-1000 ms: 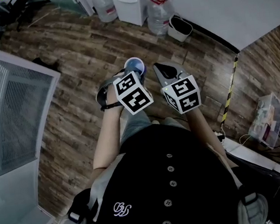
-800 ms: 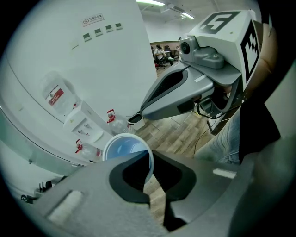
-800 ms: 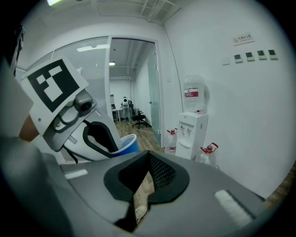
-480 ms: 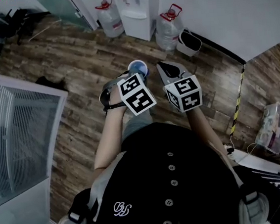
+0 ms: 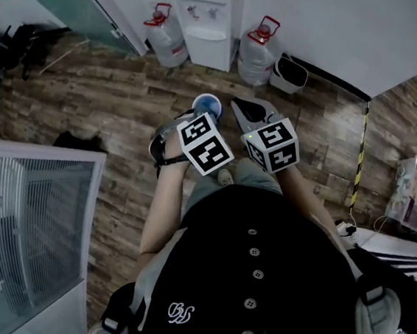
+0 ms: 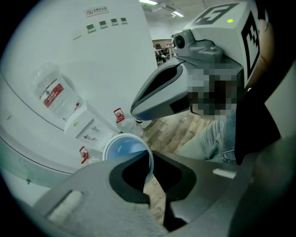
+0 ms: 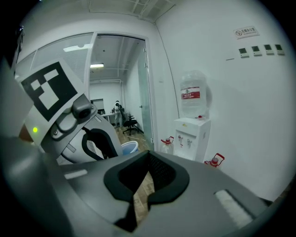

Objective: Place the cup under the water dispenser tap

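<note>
A blue cup point(image 5: 206, 105) with a white rim hangs over the wood floor, and my left gripper point(image 5: 205, 116) is shut on its rim. In the left gripper view the cup point(image 6: 123, 147) sits just past the closed jaws of the left gripper point(image 6: 149, 172). My right gripper point(image 5: 244, 108) is close beside it on the right, shut with nothing in it; its view shows the right gripper point(image 7: 142, 184) and the cup point(image 7: 130, 147) at left. The white water dispenser point(image 5: 211, 18) stands ahead against the wall, also seen in the right gripper view point(image 7: 191, 133).
Big water bottles with red caps stand on the floor at either side of the dispenser, one on the left point(image 5: 167, 30) and one on the right point(image 5: 259, 46). A small bin point(image 5: 290, 73) is beside the right one. A frosted glass partition point(image 5: 28, 211) runs along the left.
Both grippers and the cup have been carried forward toward the dispenser, which now shows more fully and lower in the head view. The grip on the cup is unchanged.
</note>
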